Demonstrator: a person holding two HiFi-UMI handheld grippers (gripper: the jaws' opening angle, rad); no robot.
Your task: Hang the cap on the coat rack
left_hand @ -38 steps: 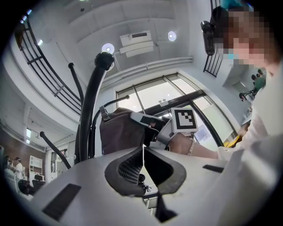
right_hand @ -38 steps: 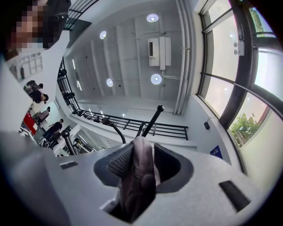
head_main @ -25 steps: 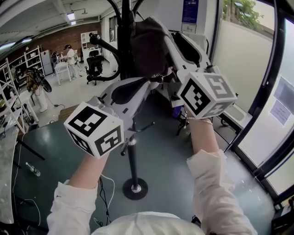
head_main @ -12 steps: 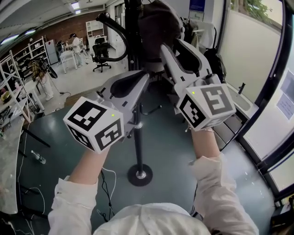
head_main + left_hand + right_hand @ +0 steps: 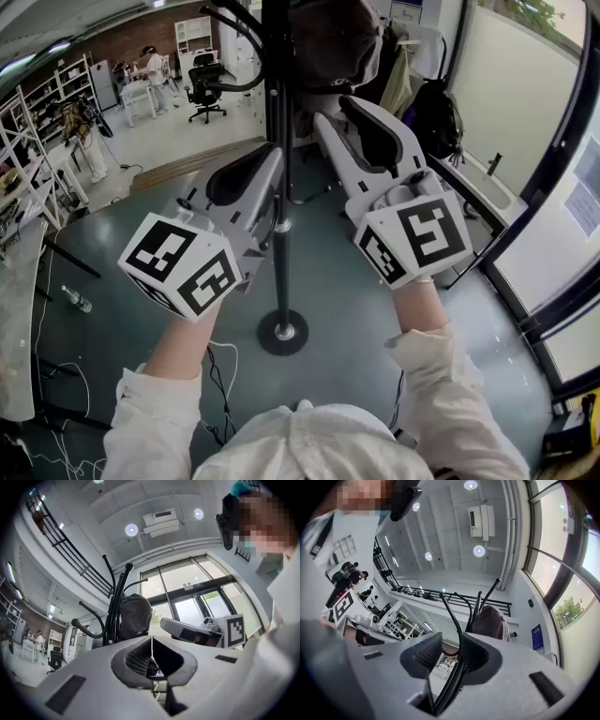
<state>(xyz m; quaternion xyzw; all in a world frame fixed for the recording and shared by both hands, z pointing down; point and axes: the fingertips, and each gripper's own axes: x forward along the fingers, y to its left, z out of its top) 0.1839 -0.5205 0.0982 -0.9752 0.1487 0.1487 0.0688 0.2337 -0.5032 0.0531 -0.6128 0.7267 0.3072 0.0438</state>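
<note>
A dark brown cap (image 5: 328, 37) hangs on the top of the black coat rack (image 5: 278, 216), with neither gripper touching it. Both grippers point up at it from below. My left gripper (image 5: 266, 161) is just left of the pole, jaws shut with nothing between them. On the other side of the pole my right gripper (image 5: 339, 112) stands open and empty. The left gripper view shows the cap (image 5: 135, 616) beyond my left gripper (image 5: 151, 654). In the right gripper view the cap (image 5: 491, 623) sits above my right gripper (image 5: 451, 651), and the rack's pole (image 5: 454, 686) shows through the gap.
The rack's round base (image 5: 282, 332) rests on the grey-green floor. A black backpack (image 5: 433, 117) and hung clothes are behind the rack. A glass wall (image 5: 553, 159) runs along the right. A bottle (image 5: 75, 300) and cables (image 5: 220, 375) lie on the floor at left.
Both grippers have dropped down and back from the cap, which stays on the rack's top. One second ago they were right up against it.
</note>
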